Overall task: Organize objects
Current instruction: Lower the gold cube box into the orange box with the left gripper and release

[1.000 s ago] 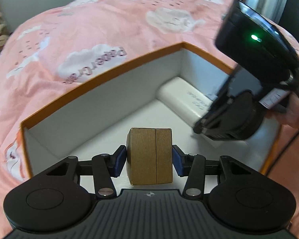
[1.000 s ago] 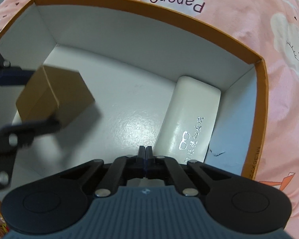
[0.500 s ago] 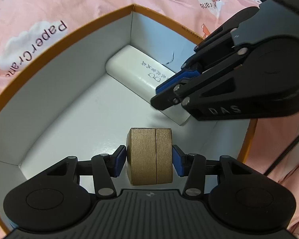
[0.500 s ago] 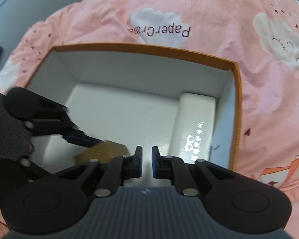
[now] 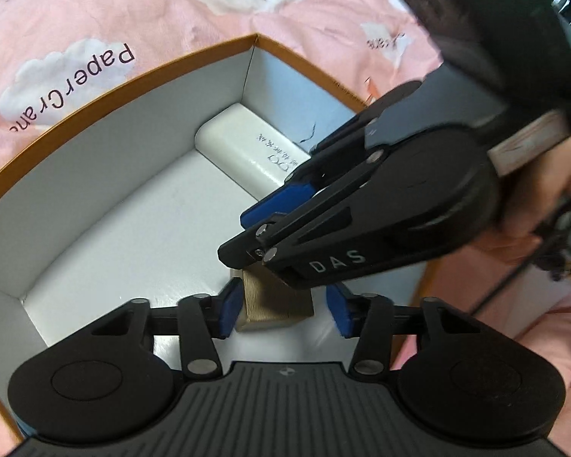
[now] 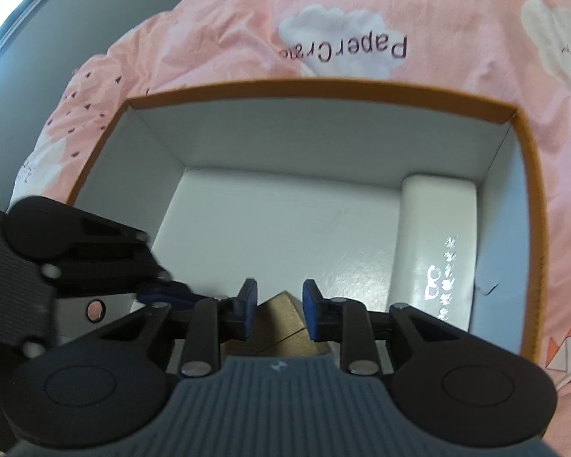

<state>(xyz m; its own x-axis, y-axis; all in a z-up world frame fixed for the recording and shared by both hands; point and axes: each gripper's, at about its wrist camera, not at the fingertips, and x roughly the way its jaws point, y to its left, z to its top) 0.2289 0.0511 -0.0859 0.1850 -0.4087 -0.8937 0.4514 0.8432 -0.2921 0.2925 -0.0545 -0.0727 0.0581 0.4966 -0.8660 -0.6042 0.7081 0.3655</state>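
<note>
1. Two grippers are working over one open box (image 5: 115, 90) with an orange rim and white inside. It sits on pink bedding (image 5: 141, 3) printed with clouds and "PaperCrane".
2. Left gripper (image 5: 284, 314): points steeply down into the box, and its jaws have just been closing. The small brown box (image 5: 274, 306) is between them. The left blue pad (image 5: 229, 312) touches it, while the right-side pad stands clear with a gap, so there is no firm clamp.
3. Brown box: tilted, low on the white floor near the front of the box, one corner pointing up.
4. Right gripper (image 6: 279, 310): comes in from the right in the left wrist view, with its tips directly over the brown box. Its jaws have just been opening and are now parted. The brown box's upper corner shows between the pads, which do not press it.
5. White case (image 5: 247, 144): long, with rounded edges and small grey print. It lies flat along the box's right wall in the far corner, well apart from the brown box.
6. A person's hand (image 5: 544, 190) grips the right gripper's handle at the right edge.
</note>
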